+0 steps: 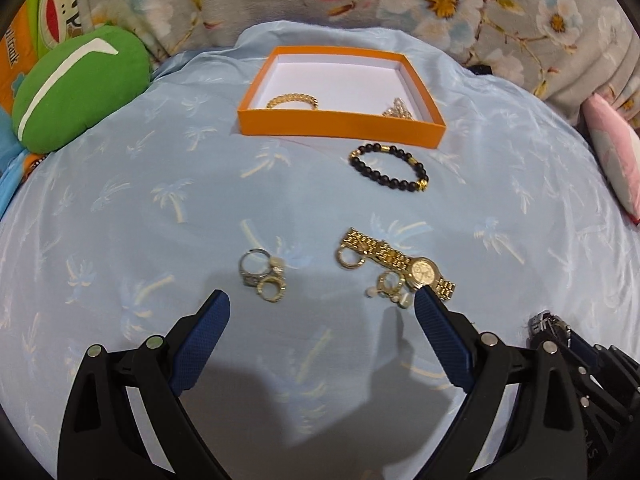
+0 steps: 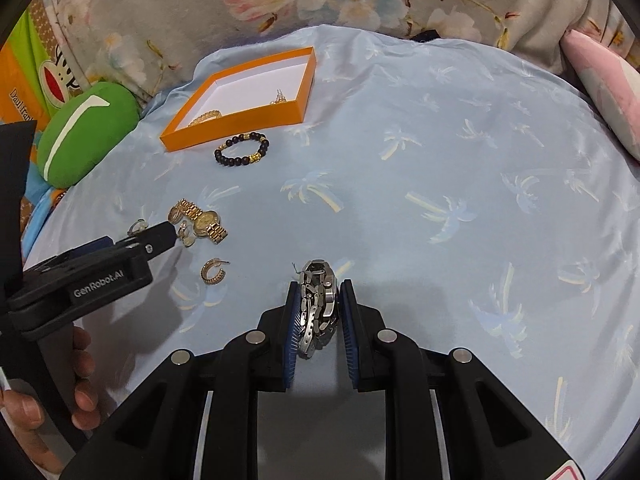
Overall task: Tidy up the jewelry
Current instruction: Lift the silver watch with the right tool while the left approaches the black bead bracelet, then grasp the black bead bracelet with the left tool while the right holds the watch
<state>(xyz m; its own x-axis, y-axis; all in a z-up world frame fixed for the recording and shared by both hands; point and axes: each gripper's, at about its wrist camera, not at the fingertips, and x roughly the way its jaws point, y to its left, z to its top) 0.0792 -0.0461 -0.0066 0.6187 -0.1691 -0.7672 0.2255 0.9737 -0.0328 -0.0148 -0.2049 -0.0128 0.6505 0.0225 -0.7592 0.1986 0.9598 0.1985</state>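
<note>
Right gripper (image 2: 320, 312) squeezed tight on shiny silver metal watch (image 2: 318, 308), just above light blue palm-tree cloth (image 2: 440, 160). Left gripper (image 1: 322, 304) wide open, holding nothing, near gold metal watch (image 1: 394, 260). Flat orange box (image 1: 340, 122) far back, beside black bead bracelet (image 1: 386, 166).

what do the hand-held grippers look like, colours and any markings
Both the left hand-held gripper and the right hand-held gripper have black plastic frames with round silver rivets and blue ribbed finger pads. The left one's side reads "GenRobot.AI" in white. No cables show.
</note>
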